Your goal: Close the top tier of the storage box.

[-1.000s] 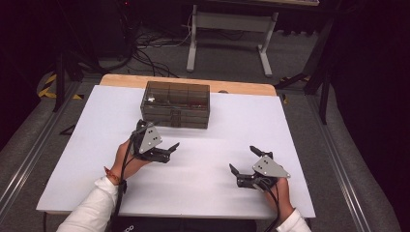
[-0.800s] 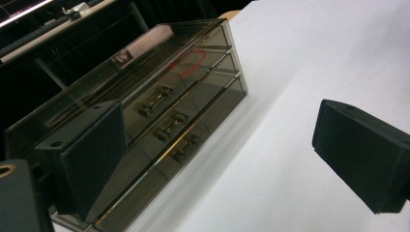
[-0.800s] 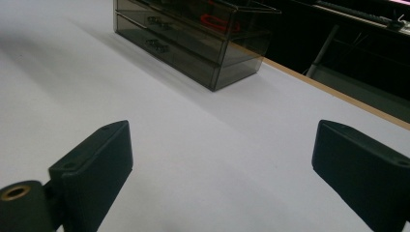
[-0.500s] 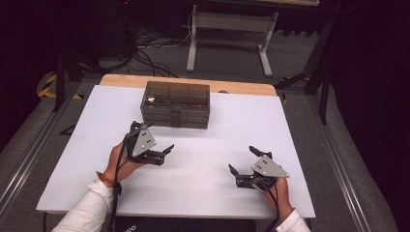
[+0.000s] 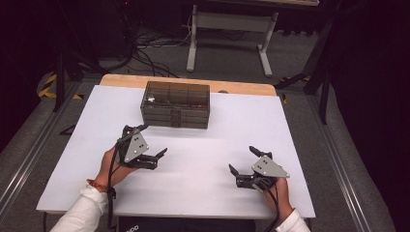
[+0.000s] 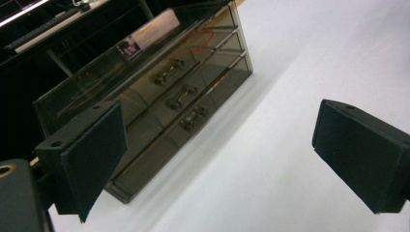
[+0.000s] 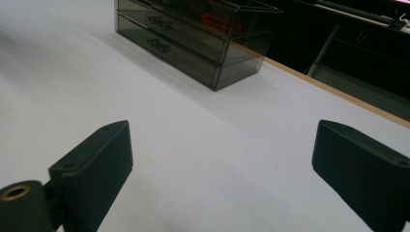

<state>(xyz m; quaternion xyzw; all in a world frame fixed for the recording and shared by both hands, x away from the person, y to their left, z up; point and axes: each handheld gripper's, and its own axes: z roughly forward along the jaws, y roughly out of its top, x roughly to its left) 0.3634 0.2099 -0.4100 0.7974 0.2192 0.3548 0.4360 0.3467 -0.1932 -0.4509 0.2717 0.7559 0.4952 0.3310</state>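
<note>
- Since a second ago the left gripper (image 5: 147, 145) has drawn back from the drawer box (image 5: 176, 104) toward the near left of the table, the forearm pulling down with it; the right gripper (image 5: 244, 161) has not shifted
- The drawer box, smoky see-through plastic with three shallow drawers stacked one above another, stands at the far middle of the white table top (image 5: 217, 145), just inside the bare wooden edge (image 5: 241, 88); all three drawers look pushed in flush
- In the left gripper view the three small metal handles (image 6: 183, 96) sit in a column on the drawer fronts, and something with a red loop (image 6: 198, 38) lies in the top drawer; the same red shape (image 7: 217, 20) shows through the box in the right gripper view
- A pale card or label (image 6: 147, 36) lies in the top of the box, its print too blurred to read; I can make out no brand or writing anywhere else
- The left gripper is released, jaws spread wide with nothing between them, near the box's front left corner but apart from it
- The right gripper is released too, jaws wide and empty, low over the table near the right, well apart from the box
- My judgement: this is the approach stage, no drawer yet touched; the next move calls for lining one jaw pair up on a handle, closing on it and pulling straight out, with the other gripper likely steadying the light box
</note>
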